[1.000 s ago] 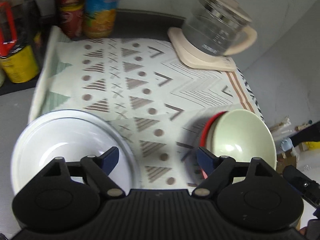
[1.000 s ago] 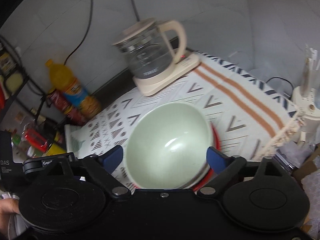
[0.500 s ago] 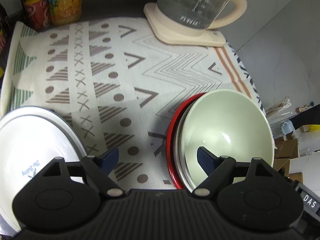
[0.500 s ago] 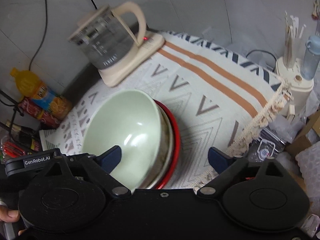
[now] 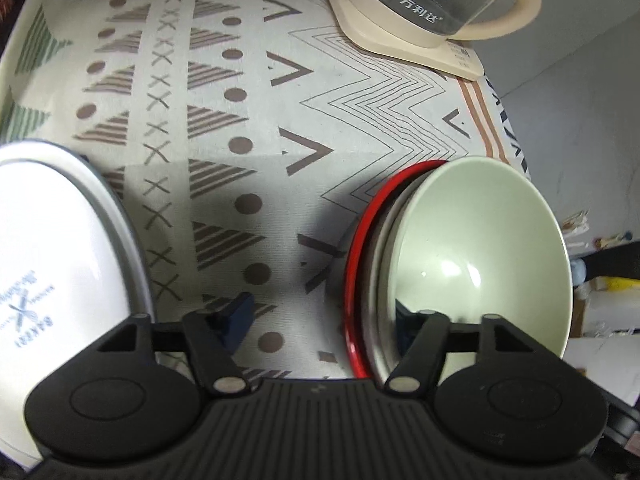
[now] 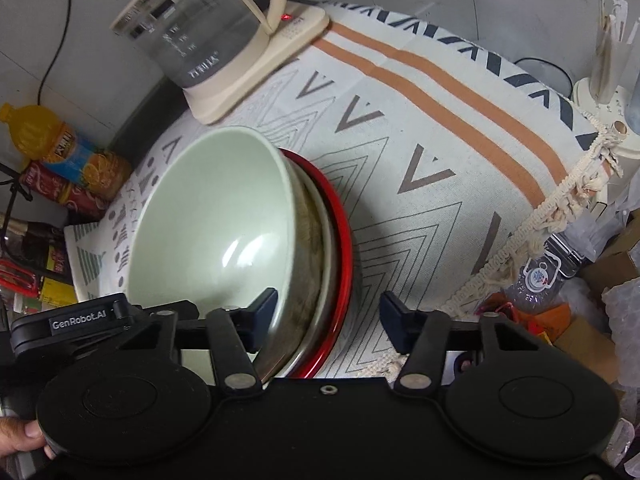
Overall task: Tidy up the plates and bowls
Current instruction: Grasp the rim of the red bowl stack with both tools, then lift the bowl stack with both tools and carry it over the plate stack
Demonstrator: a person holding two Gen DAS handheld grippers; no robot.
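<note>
2 sets of my jaws are closing astride the stacked rims: left gripper (image 5: 320,320) and right gripper (image 6: 326,310) straddle the green bowl (image 6: 208,216), neither pressing yet.

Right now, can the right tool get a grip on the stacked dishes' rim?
Probably yes. The right tool is closing astride the near rims of the green bowl and red plate: one finger inside the bowl, the other outside the plate, nothing blocking.
</note>
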